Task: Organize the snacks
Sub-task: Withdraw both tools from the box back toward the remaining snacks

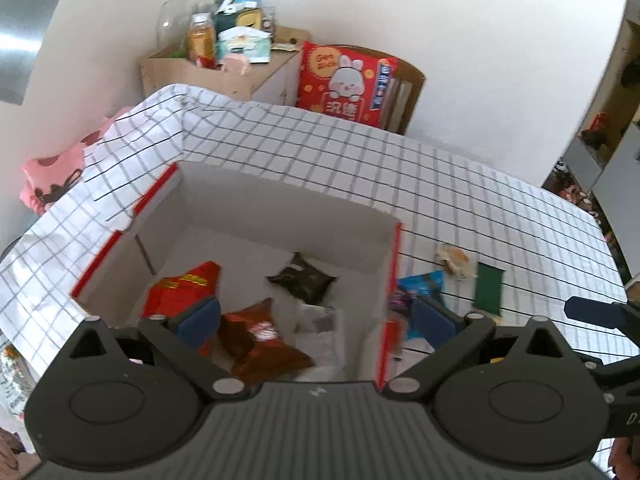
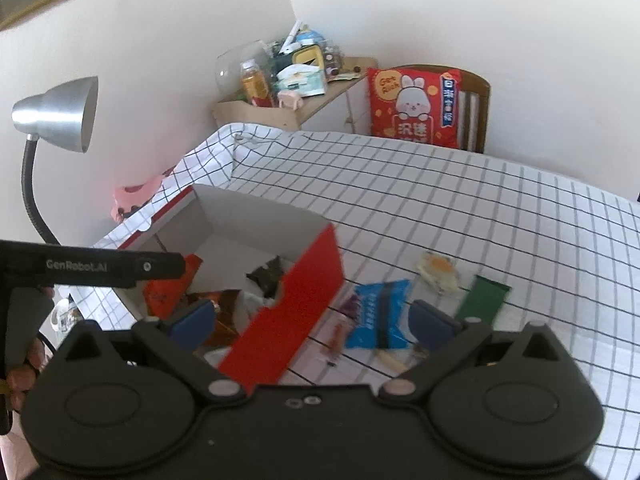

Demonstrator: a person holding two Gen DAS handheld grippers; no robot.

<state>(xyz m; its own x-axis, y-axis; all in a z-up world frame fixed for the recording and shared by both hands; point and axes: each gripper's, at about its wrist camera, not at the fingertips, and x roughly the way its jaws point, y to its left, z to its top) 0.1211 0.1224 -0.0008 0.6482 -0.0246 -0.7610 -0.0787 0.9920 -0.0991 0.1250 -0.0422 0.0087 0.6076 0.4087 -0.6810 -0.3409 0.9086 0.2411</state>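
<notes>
Both grippers hang above the near edge of the tabletop, each with its jaws spread wide and nothing between them. The left gripper (image 1: 316,314) sits over the open red-and-white box (image 1: 390,240), which stands toward the near left corner of the checked tablecloth (image 2: 440,200). Inside lie a red packet (image 1: 180,288), a brown packet (image 1: 260,340) and a dark packet (image 1: 304,278), with some pale wrappers hard to make out.

The right gripper (image 2: 312,322) hovers over the box's right wall and the loose snacks just beside it: a blue packet (image 2: 376,312) nearest, then a green packet (image 2: 482,300) and a pale wrapped bun (image 2: 436,272) a little farther out. Small items lie by the blue packet, too blurred to name.

The step in hand looks like fetching the next loose snack. It would go best to shift right, clear of the box wall, come down over the blue packet's middle, and close across its narrow side so the flat film bunches instead of sliding.

Beyond the far edge stand a chair with a red cushion (image 2: 412,108) and a cluttered shelf (image 2: 280,116).
</notes>
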